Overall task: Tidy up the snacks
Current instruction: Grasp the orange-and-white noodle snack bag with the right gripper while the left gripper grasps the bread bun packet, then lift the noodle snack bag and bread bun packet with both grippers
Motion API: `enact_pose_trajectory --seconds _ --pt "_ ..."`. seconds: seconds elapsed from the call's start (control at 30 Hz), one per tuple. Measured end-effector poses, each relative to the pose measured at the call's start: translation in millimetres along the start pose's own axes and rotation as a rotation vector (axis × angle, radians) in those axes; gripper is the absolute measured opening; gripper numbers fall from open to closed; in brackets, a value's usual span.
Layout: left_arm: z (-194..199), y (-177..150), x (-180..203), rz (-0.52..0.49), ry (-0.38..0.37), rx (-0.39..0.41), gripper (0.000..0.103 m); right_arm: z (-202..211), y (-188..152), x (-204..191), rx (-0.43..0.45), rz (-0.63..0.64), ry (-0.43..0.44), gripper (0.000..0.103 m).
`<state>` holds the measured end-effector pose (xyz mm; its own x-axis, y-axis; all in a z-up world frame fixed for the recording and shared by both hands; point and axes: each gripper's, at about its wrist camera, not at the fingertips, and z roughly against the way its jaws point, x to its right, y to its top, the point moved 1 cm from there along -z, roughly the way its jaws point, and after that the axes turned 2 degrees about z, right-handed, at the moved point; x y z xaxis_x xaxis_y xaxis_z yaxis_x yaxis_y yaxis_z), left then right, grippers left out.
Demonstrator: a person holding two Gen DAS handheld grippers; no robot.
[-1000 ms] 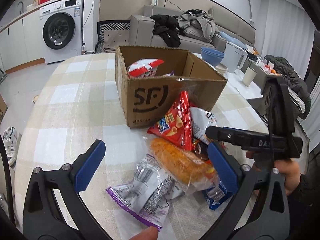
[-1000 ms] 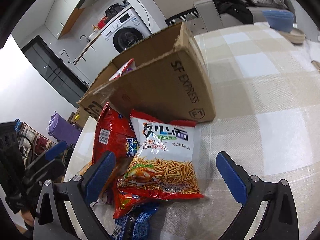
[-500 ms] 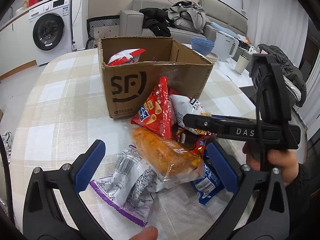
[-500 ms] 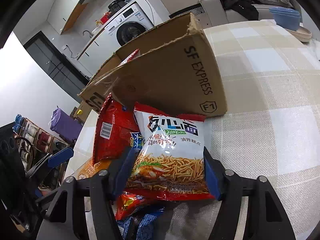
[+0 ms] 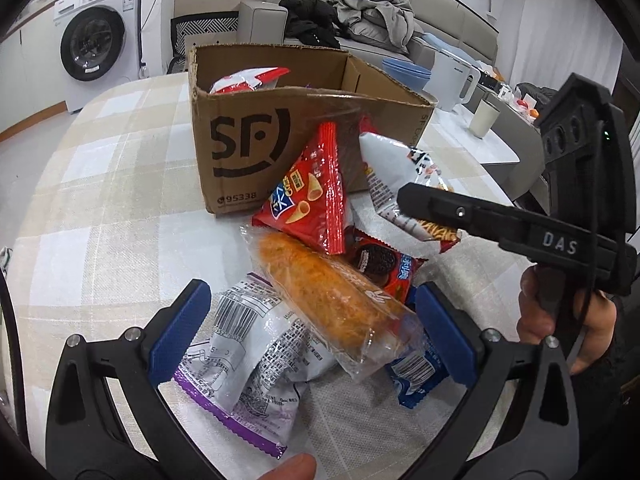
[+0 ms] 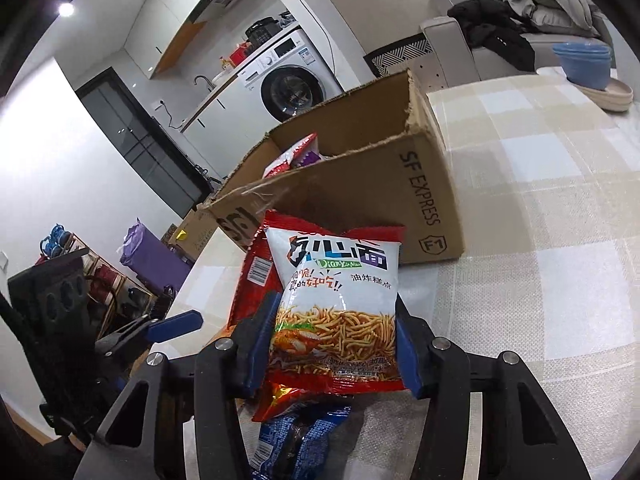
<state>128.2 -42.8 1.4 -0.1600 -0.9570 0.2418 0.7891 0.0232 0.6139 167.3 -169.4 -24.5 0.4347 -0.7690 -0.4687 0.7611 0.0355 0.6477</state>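
A brown SF cardboard box (image 5: pixel 248 152) (image 6: pixel 360 200) stands open on the checked table with a red-and-white bag inside. In front of it lies a pile of snacks: a red cone-snack bag (image 5: pixel 308 200), a cookie pack (image 5: pixel 380 260), an orange roll in clear wrap (image 5: pixel 320 292), a white-and-purple bag (image 5: pixel 248 352) and a blue pack (image 5: pixel 416 372). My right gripper (image 6: pixel 334 344) is closing, and its blue pads press both sides of the white-and-red noodle snack bag (image 6: pixel 336 292) (image 5: pixel 400 172). My left gripper (image 5: pixel 312 336) is open, with the orange roll lying between its fingers untouched.
A white kettle (image 5: pixel 456 80), a cup (image 5: pixel 484 120) and stacked blue bowls (image 6: pixel 584 64) stand at the far side of the table. A washing machine (image 5: pixel 96 44) and a sofa piled with clothes are behind. A hand holds the right gripper's handle at the table's right.
The right jaws went from wide open to closed against the noodle snack bag. The left gripper moved down and closer over the pile, staying open.
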Motion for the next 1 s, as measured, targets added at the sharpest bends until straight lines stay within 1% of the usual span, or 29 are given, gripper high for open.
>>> enact_pose_trajectory --seconds 0.2,0.4,0.5,0.53,0.57,0.67,0.7,0.73,0.77,0.83,0.87,0.93,1.0 --pt "-9.2 2.1 -9.5 0.066 -0.052 -0.023 0.102 4.4 0.1 -5.5 0.000 0.024 0.003 0.053" --pt "-11.7 -0.8 2.6 0.008 -0.046 -0.013 0.102 6.2 -1.5 -2.6 0.001 0.021 0.000 0.053" --pt "-19.3 -3.1 6.9 -0.016 -0.015 -0.023 0.101 8.4 -2.5 -1.3 0.000 0.021 -0.002 0.053" --pt "-21.7 -3.8 7.9 -0.031 0.008 -0.021 0.098 8.2 -2.4 -1.2 0.000 0.021 -0.001 0.053" --pt "-24.0 -3.4 8.5 -0.042 0.026 -0.019 0.097 8.5 -2.3 -1.4 0.000 0.021 0.000 0.053" --pt "-23.0 -4.3 7.8 -0.052 0.024 -0.001 0.086 10.3 -1.7 -1.6 0.003 0.025 0.000 0.053" --pt "-22.3 -3.7 8.0 -0.058 0.023 0.006 0.080 11.0 -1.3 -1.7 0.004 0.026 0.000 0.053" --pt "-21.7 -3.3 8.5 -0.065 0.018 0.011 0.071 11.8 -1.8 -1.8 0.005 0.025 0.000 0.053" --pt "-20.7 -3.5 8.6 -0.069 0.006 0.013 0.064 12.6 -1.8 -1.4 0.007 0.025 0.000 0.053" --pt "-16.5 -4.1 8.4 -0.079 0.003 0.027 0.056 13.5 -2.0 -0.9 0.008 0.025 -0.001 0.053" --pt "-15.4 -4.3 8.4 -0.085 0.003 0.029 0.055 13.8 -2.0 -1.0 0.009 0.025 -0.001 0.053" --pt "-13.0 -5.1 7.3 -0.092 0.019 0.037 0.047 13.5 -1.5 -2.2 0.009 0.025 0.000 0.053" --pt "-11.1 -5.6 6.2 -0.089 0.014 0.042 0.044 14.6 -1.3 -3.0 0.011 0.028 0.002 0.053"
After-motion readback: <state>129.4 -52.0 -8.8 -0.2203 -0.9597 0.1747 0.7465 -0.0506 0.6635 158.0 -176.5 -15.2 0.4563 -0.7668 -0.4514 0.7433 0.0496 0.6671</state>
